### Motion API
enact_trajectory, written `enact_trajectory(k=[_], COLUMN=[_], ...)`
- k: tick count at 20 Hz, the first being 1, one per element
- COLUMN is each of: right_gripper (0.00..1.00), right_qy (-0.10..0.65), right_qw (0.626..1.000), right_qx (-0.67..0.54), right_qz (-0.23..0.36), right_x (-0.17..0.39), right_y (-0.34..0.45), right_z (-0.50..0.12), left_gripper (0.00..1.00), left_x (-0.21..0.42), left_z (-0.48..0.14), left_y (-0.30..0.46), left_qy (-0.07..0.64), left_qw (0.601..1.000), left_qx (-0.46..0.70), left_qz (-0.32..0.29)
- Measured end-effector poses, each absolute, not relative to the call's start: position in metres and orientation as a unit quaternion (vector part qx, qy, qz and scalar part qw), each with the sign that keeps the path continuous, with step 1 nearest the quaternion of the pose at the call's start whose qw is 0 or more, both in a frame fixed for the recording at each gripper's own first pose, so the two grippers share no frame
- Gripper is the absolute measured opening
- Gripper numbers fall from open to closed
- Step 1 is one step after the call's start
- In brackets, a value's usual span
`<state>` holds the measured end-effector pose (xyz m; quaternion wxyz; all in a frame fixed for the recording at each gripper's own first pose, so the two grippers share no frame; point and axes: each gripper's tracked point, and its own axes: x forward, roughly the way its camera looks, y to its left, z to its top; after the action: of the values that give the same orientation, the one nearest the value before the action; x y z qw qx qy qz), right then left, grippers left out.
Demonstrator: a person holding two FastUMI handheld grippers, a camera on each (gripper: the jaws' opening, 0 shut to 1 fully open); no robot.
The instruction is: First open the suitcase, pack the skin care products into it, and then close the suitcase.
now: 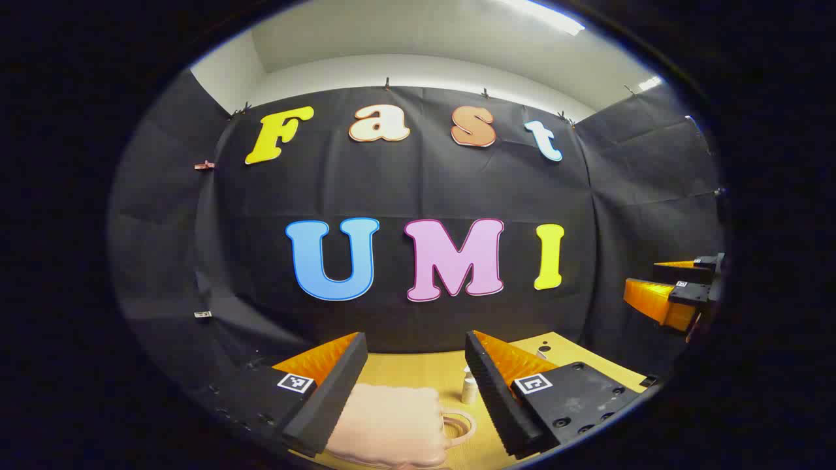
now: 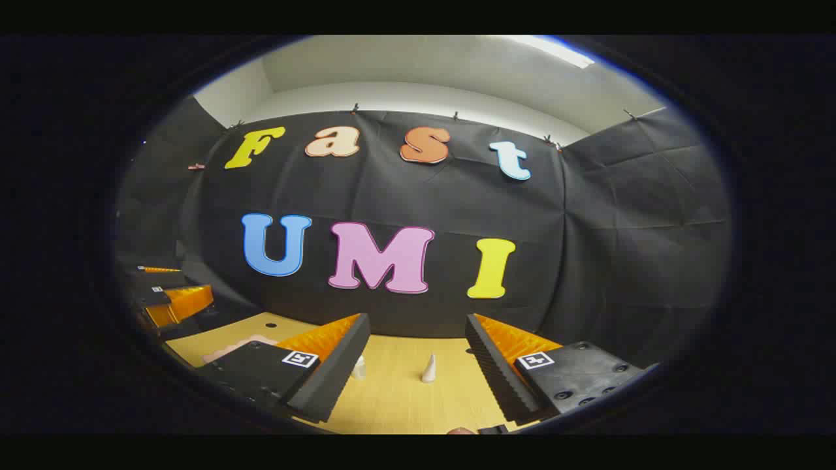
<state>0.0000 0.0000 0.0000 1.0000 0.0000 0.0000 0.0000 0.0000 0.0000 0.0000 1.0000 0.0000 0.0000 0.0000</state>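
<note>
1. The pale pink soft fabric suitcase (image 1: 392,424) lies closed on the light wooden bench (image 1: 418,369), its handle facing a small white bottle (image 1: 469,386).
2. Left claw (image 1: 415,385), released and empty, hovers above the suitcase.
3. Right claw (image 2: 417,369), released, hovers beyond it, near a white cone-shaped tube (image 2: 429,369).
4. Opening, packing and closing all appear left.

Bright ceiling strip light (image 1: 545,16), sharp centre, edges fisheye-bent.

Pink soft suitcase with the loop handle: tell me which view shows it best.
The left gripper view: the pink soft suitcase lies large between the left gripper fingers, handle visible. The right gripper view catches just a pale pink edge beside its left finger.
</note>
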Motion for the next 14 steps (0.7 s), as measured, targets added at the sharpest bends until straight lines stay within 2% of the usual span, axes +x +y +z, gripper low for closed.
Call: enact_trajectory(k=[4,14], right_gripper=[0.94,0.94], right_qy=[-0.001,0.008], right_qw=[1.000,1.000], right_qx=[-0.010,-0.013], right_qz=[-0.006,-0.014], right_x=[-0.001,-0.001], right_y=[-0.002,-0.003], right_z=[-0.001,-0.003], left_gripper=[0.95,0.97], left_x=[-0.003,-0.002], left_z=[-0.017,-0.068], left_y=[-0.030,-0.066], left_qy=[0.017,0.077], left_qw=[0.998,0.991], left_qx=[0.007,0.040], left_qz=[-0.053,-0.103])
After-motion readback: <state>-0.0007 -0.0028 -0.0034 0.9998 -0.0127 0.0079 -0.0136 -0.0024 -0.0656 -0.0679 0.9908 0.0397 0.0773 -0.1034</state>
